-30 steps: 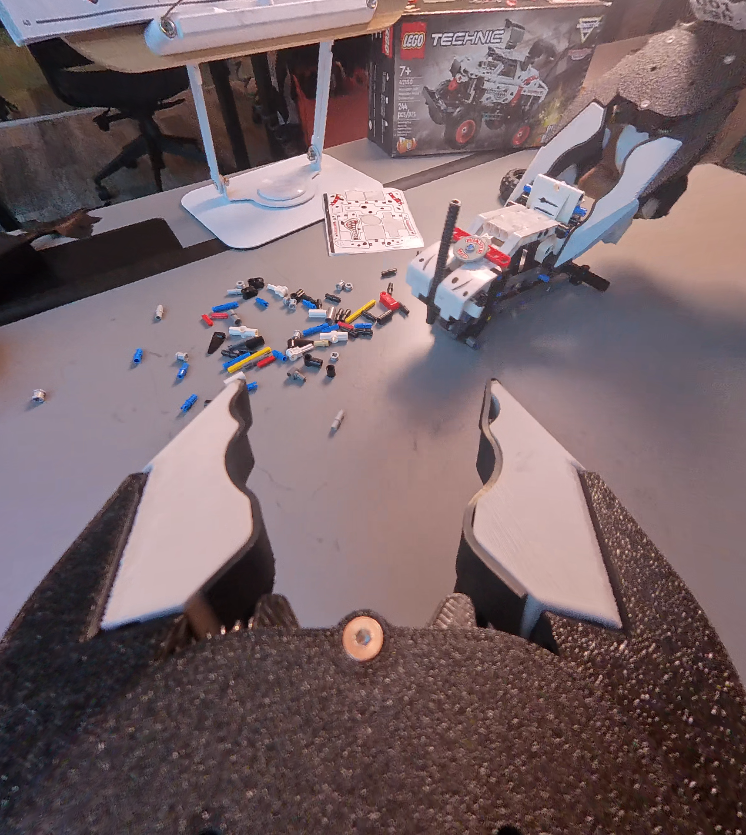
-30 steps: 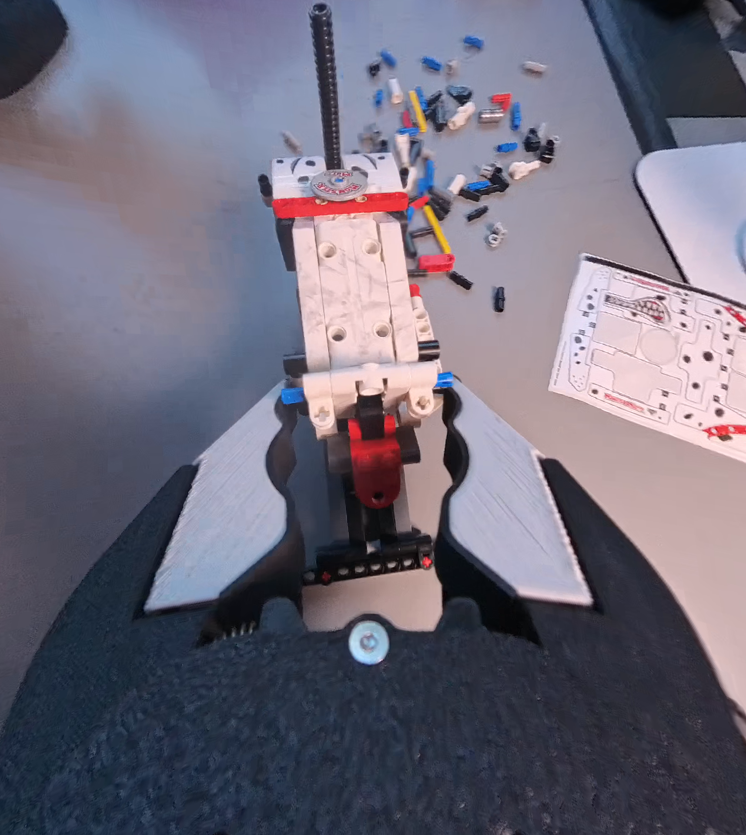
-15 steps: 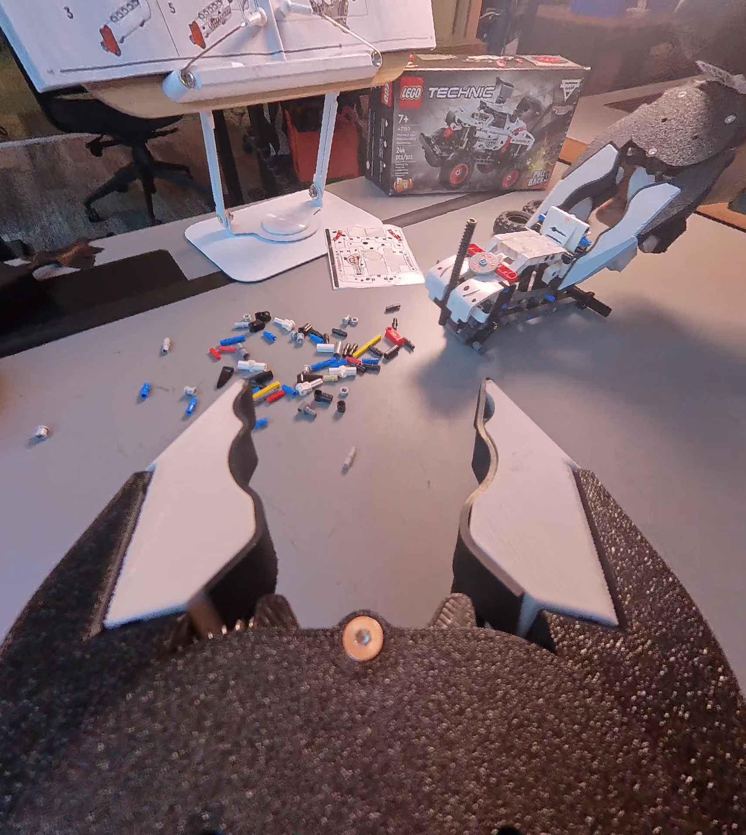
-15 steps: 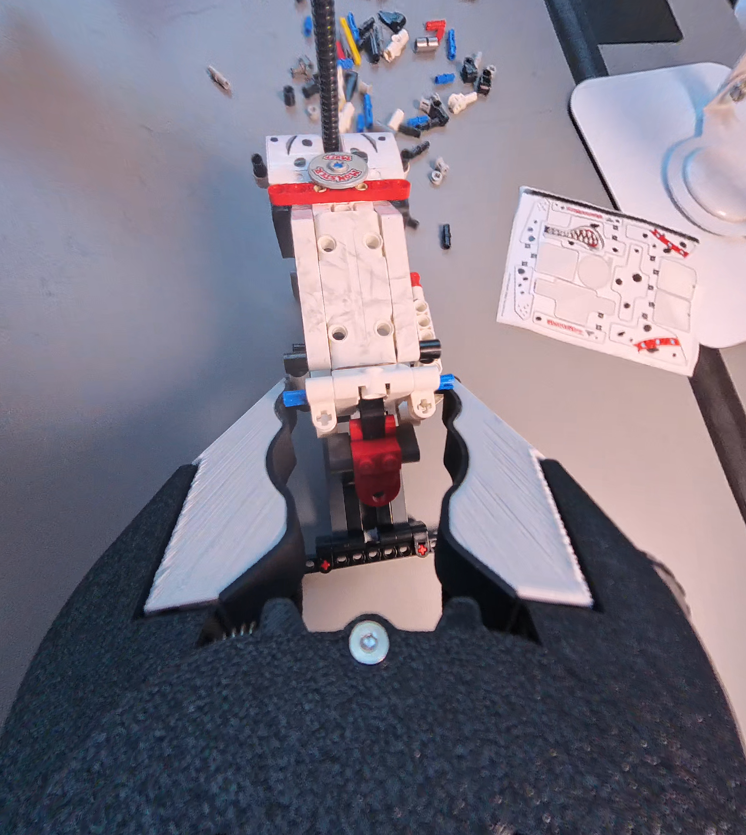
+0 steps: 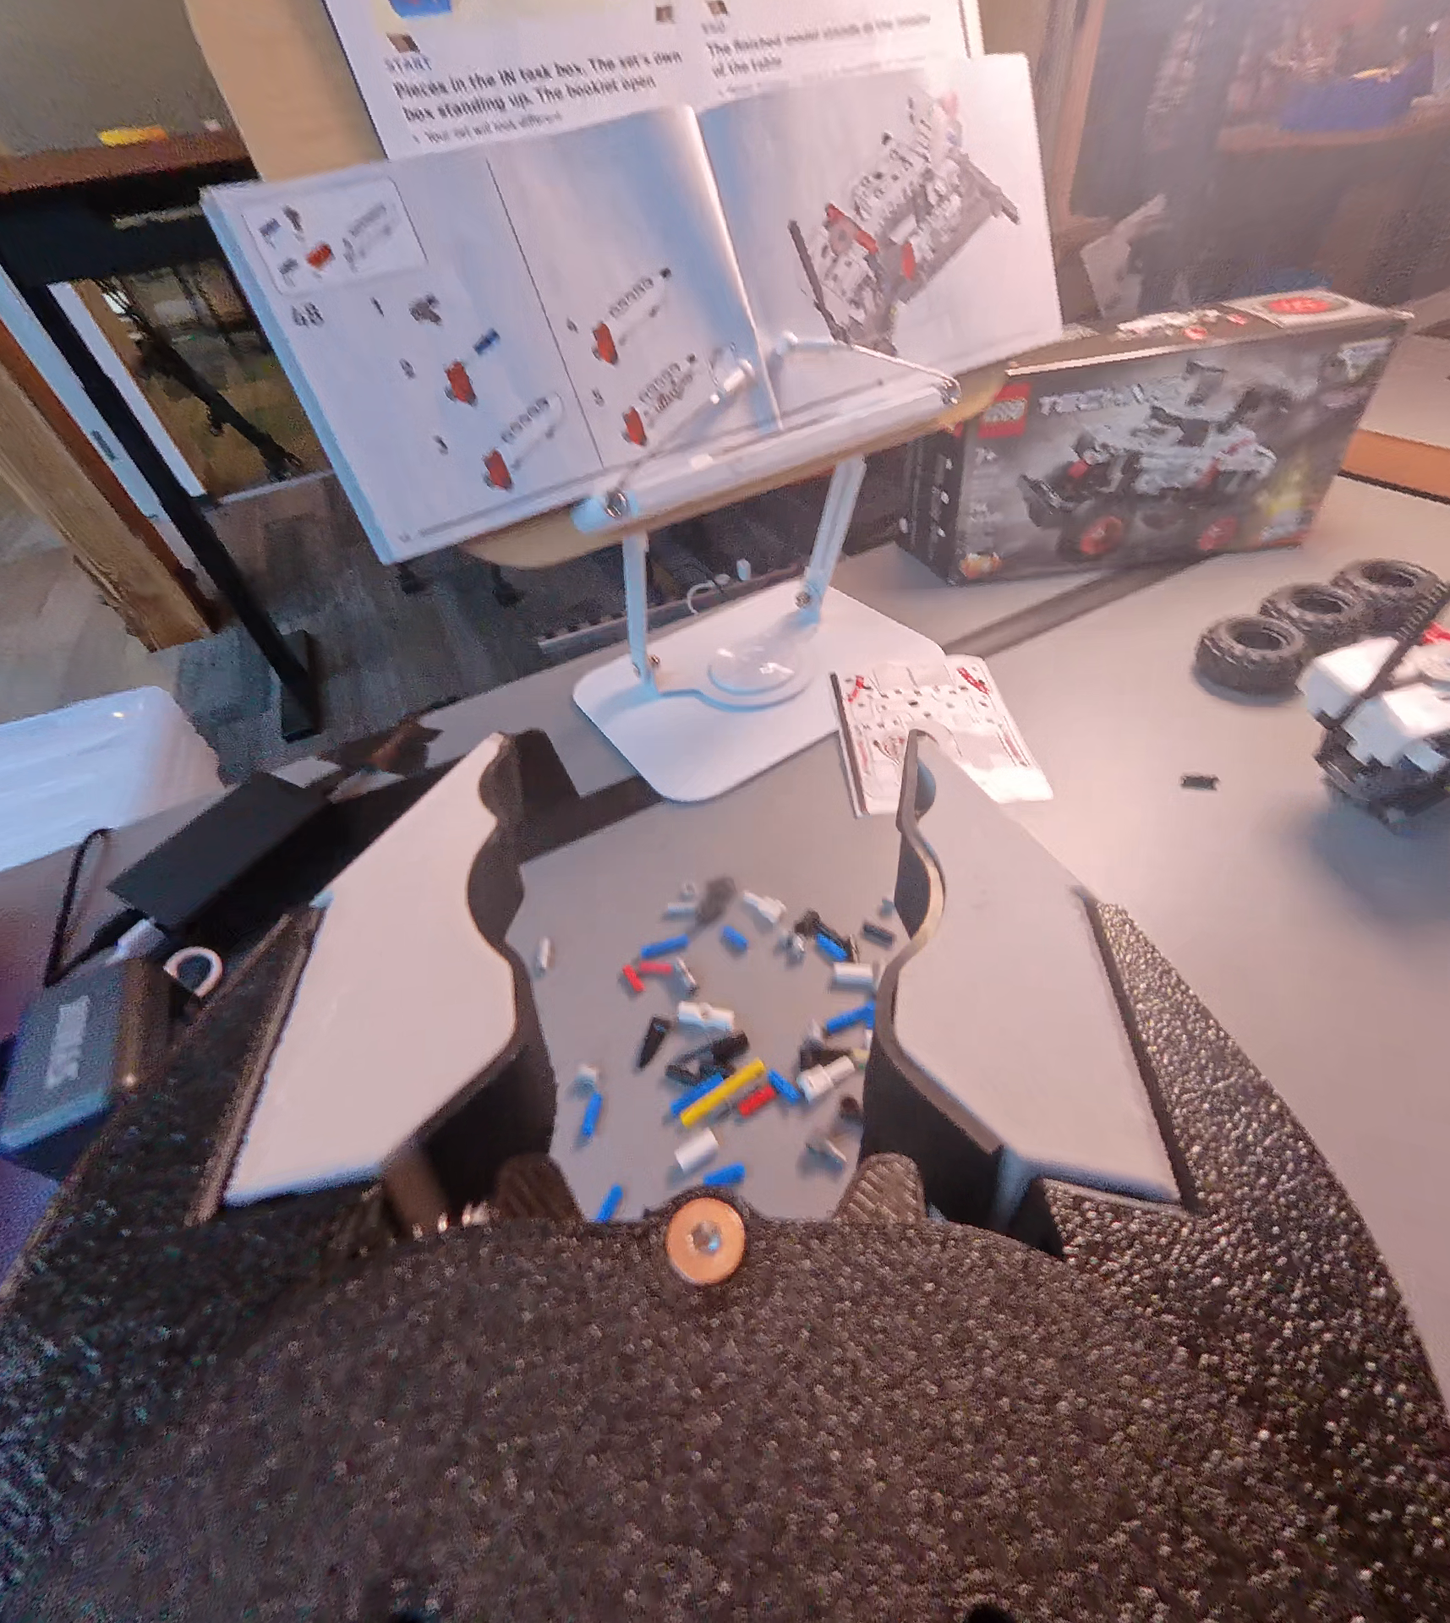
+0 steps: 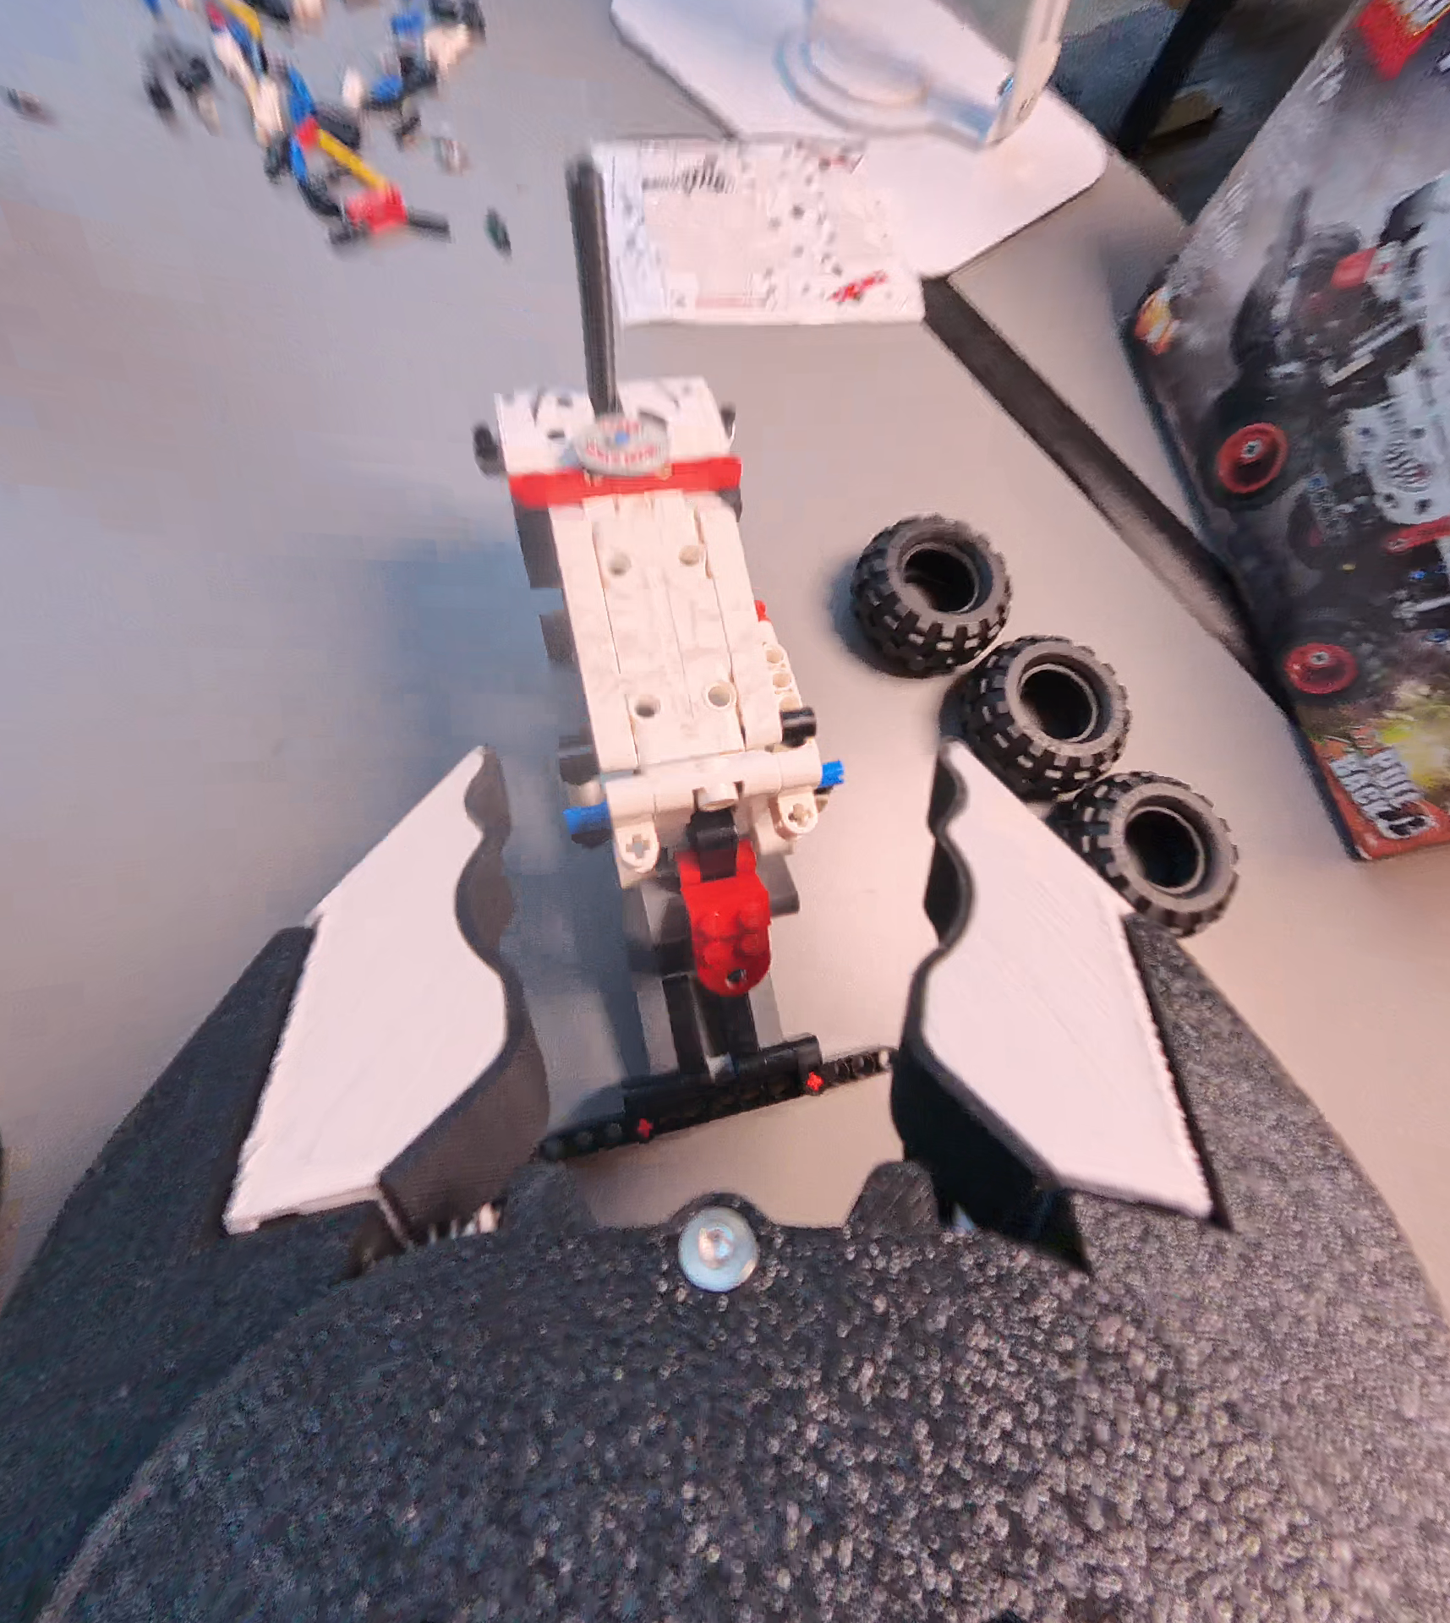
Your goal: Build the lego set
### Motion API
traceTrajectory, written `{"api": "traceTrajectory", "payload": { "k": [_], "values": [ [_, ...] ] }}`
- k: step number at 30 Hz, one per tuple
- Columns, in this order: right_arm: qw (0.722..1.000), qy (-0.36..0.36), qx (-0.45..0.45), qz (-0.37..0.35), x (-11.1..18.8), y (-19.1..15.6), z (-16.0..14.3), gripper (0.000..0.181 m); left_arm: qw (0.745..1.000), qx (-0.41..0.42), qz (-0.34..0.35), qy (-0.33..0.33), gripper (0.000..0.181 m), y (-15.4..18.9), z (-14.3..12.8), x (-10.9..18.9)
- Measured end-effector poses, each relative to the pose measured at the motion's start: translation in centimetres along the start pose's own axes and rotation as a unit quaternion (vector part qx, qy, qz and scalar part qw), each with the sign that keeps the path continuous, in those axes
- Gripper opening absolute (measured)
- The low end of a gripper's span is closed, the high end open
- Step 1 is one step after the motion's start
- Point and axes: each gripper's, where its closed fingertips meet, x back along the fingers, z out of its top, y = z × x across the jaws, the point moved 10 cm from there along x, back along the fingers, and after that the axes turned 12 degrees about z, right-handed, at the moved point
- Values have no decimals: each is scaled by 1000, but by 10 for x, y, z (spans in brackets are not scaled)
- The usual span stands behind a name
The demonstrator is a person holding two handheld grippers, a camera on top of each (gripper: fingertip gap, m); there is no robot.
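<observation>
Grey tabletop fills both views. Directly under the left gripper (image 5: 708, 887), whose jaws stand wide and empty, lies the scatter of loose pieces (image 5: 725, 1036); it is clearly the nearer hand for picking one. The right gripper (image 6: 717, 887), also spread, straddles the tail of the half-built truck (image 6: 660, 667) without touching, its long axis running straight ahead. Beyond stand three tyres (image 6: 1042, 716), a sticker sheet (image 5: 936, 742), the instruction booklet (image 5: 616, 351) and the box (image 5: 1143, 448).
</observation>
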Motion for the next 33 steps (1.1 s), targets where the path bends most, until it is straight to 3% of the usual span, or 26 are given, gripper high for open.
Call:
{"api": "traceTrajectory", "payload": {
  "k": [4, 6, 9, 12, 16, 20, 33],
  "values": [
    [986, 117, 25, -116, 28, -46, 42, 93, 998, 26, 47, 24, 75, -23, 33, -50],
    [975, 180, 14, -127, 27, -86, 61, 87, 997, 38, 66, 30, 69, -35, 47, -77],
    [961, 259, -40, -92, 2, -138, 69, 71, 994, 51, 85, 33, 52, -52, 63, -117],
    [956, 283, -50, -63, -32, -169, 66, 69, 992, 66, 107, 32, 28, -66, 71, -149],
    [953, 291, -9, -88, -64, -175, 61, 63, 989, 71, 123, 36, 15, -82, 75, -179],
    [948, 310, -23, -70, -74, -173, 55, 58, 988, 61, 133, 52, 1, -88, 78, -191],
    [955, 288, -49, -47, -89, -168, 44, 54, 988, 53, 123, 76, 0, -86, 84, -200]
  ]
}}
